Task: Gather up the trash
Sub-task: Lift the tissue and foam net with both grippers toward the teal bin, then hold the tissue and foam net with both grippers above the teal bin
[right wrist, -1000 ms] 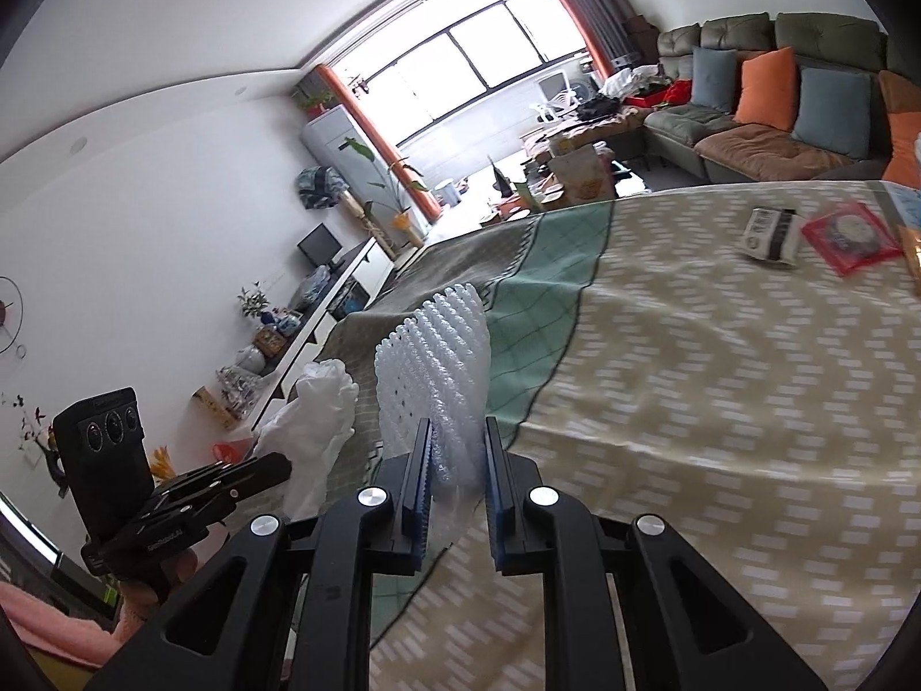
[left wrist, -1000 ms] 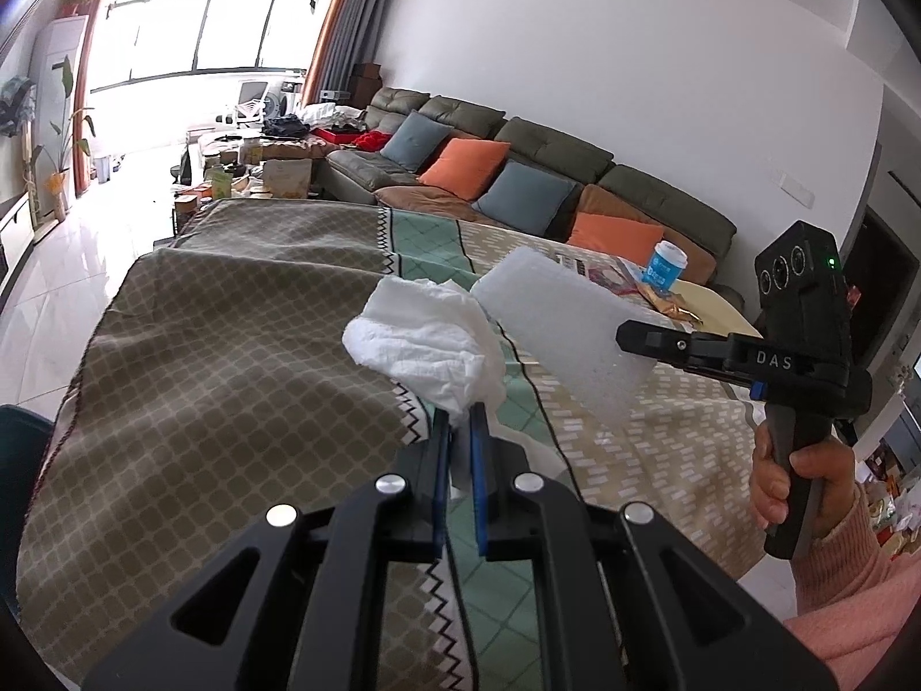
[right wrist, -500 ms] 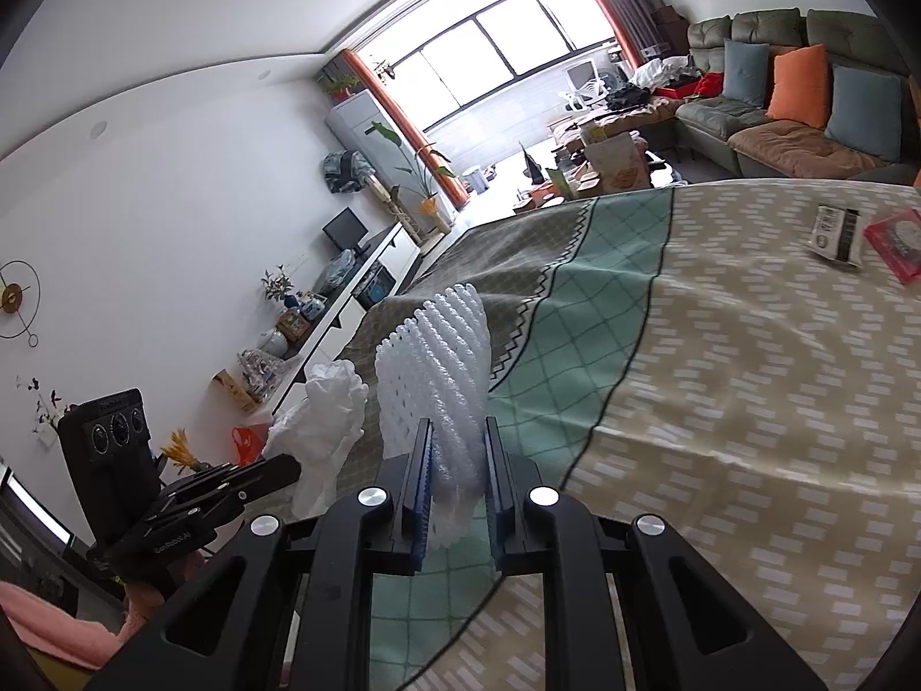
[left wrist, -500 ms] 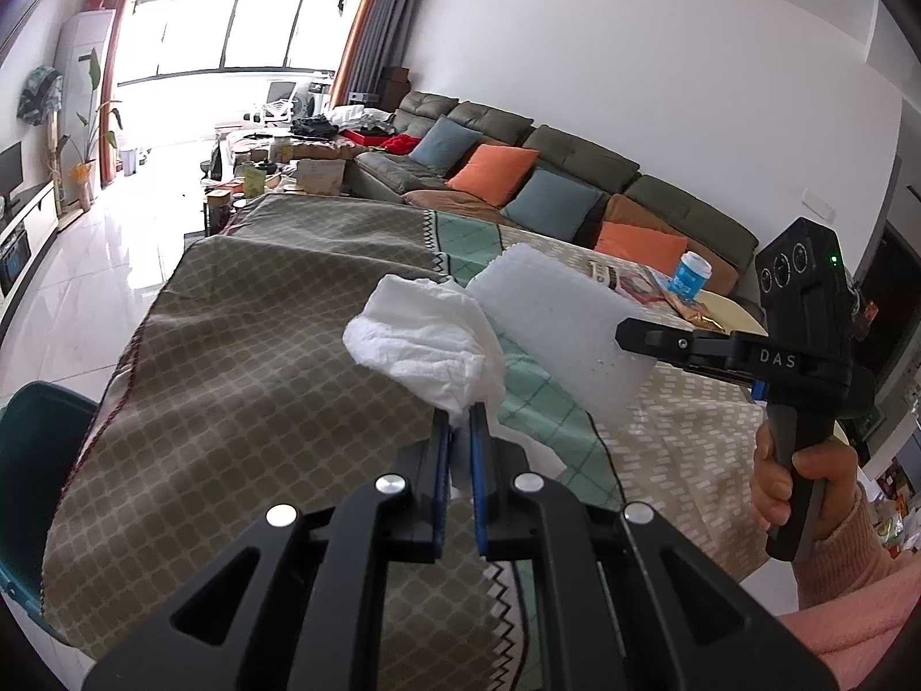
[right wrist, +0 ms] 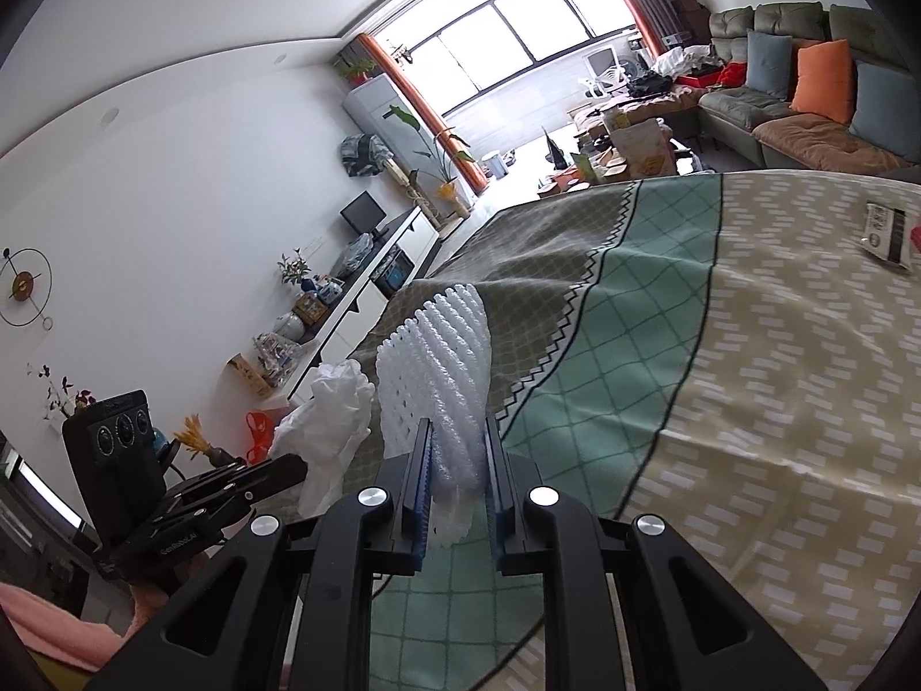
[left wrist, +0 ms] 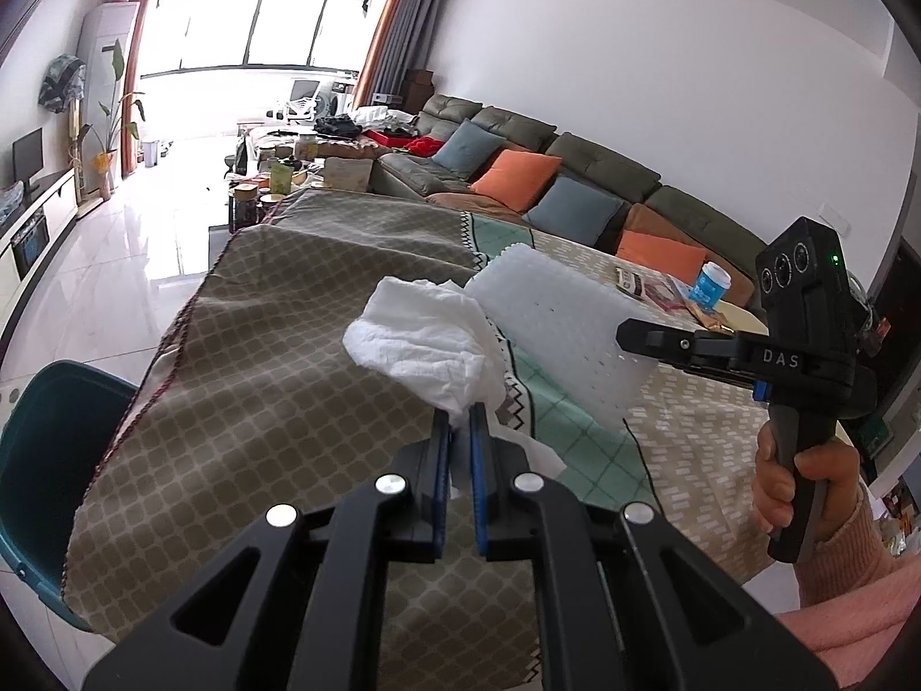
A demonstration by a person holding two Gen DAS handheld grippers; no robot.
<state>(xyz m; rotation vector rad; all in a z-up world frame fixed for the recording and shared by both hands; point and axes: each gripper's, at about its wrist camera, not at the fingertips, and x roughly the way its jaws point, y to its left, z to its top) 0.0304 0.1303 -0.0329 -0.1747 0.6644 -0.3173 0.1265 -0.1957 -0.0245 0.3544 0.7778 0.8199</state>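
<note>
My left gripper (left wrist: 459, 420) is shut on a crumpled white tissue (left wrist: 426, 340), held up above the patterned tablecloth (left wrist: 276, 403). Just to its right, my right gripper (left wrist: 627, 340) is shut on a white foam net sheet (left wrist: 552, 328). In the right wrist view the foam net sheet (right wrist: 443, 368) stands upright between the pads of the right gripper (right wrist: 457, 455), with the tissue (right wrist: 334, 420) and the left gripper (right wrist: 288, 469) at its left. A dark teal bin (left wrist: 52, 437) stands at the table's left edge.
On the far right of the table lie a small printed packet (left wrist: 630, 282), a red wrapper (left wrist: 662, 293) and a blue-labelled cup (left wrist: 711, 282). The packet (right wrist: 886, 230) shows in the right wrist view too. A sofa (left wrist: 575, 184) with cushions runs behind. A hand (left wrist: 806, 483) in a pink sleeve holds the right gripper.
Both grippers have moved left over the table with the tissue and foam sheet still held. The teal bin has come further into the left wrist view.
</note>
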